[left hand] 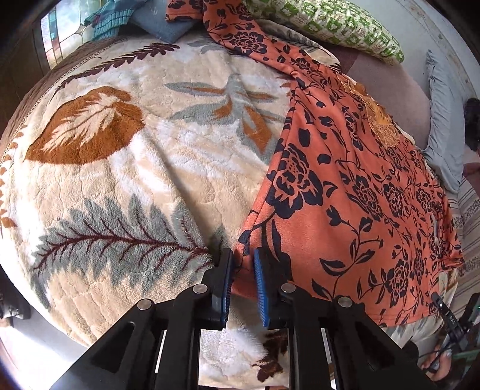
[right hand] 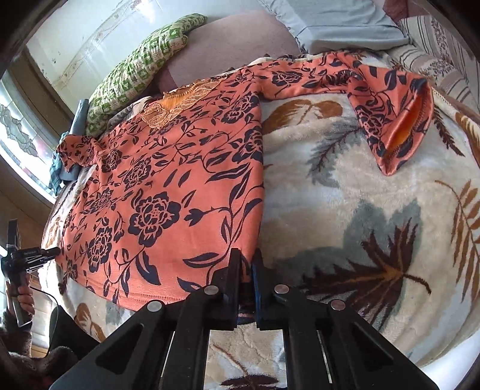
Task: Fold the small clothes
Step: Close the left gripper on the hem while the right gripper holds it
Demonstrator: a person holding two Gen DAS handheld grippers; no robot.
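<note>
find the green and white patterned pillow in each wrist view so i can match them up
Left wrist: the green and white pillow lies along the top edge, right of centre, beyond the orange floral top.
Right wrist: the same pillow sits upper left, running diagonally beside the wall.
Shared landmark: the gold lace neckline of the top, which points toward the pillow in both views.

The orange top's (left hand: 354, 192) far sleeve runs off frame, apparently.
</note>
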